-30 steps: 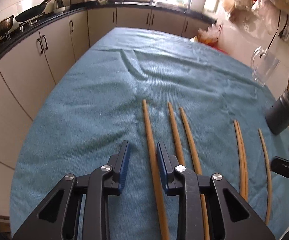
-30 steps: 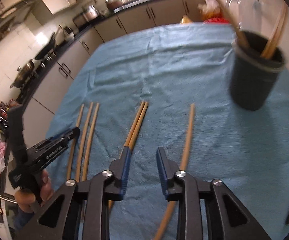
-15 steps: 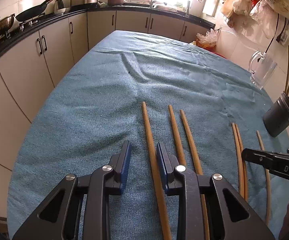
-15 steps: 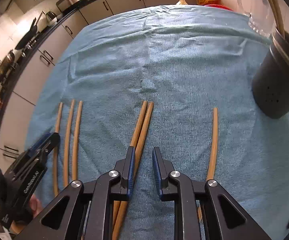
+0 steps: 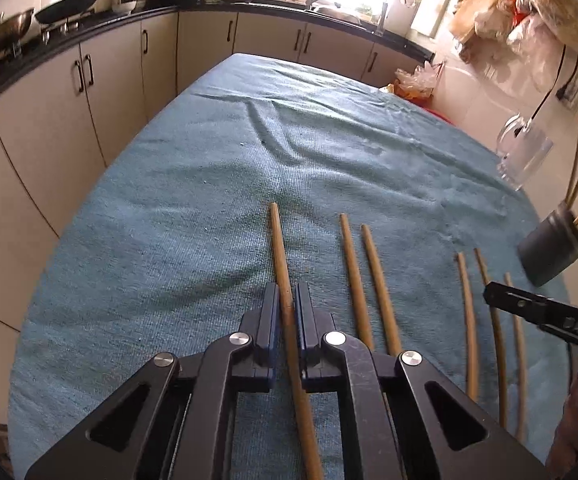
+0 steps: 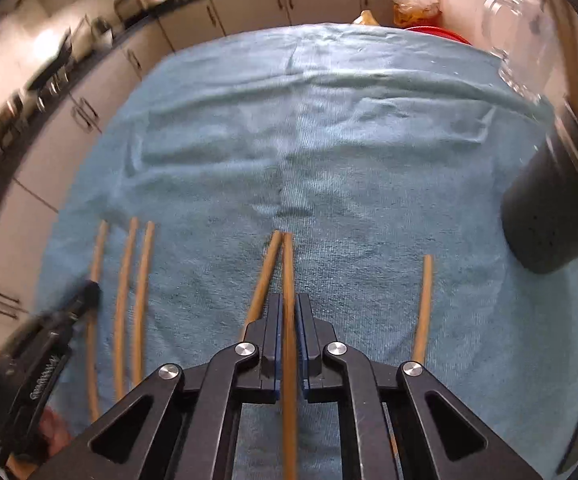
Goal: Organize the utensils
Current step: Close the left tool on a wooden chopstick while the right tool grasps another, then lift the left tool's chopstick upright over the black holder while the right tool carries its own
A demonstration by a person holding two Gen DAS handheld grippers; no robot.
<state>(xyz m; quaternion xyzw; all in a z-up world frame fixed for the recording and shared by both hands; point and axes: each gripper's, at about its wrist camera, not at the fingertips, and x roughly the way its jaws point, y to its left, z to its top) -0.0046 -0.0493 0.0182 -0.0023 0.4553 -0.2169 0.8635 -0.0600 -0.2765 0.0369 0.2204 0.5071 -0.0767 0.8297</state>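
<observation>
Black holder (image 6: 549, 208) beside loose chopsticks (image 6: 423, 308)

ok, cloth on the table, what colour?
Teal-blue cloth, plain ribbed weave; left wrist view shows it best.

The left gripper (image 5: 287, 304) points steeply down with its 2 jaws closed tight on a chopstick (image 5: 279, 248) running lengthwise between the pads. The right gripper (image 6: 288, 316) is angled down too, jaws likewise clamped on 1 chopstick (image 6: 288, 264). A hand (image 6: 55, 428), blurred, seems to grip the left gripper's handle.
</observation>
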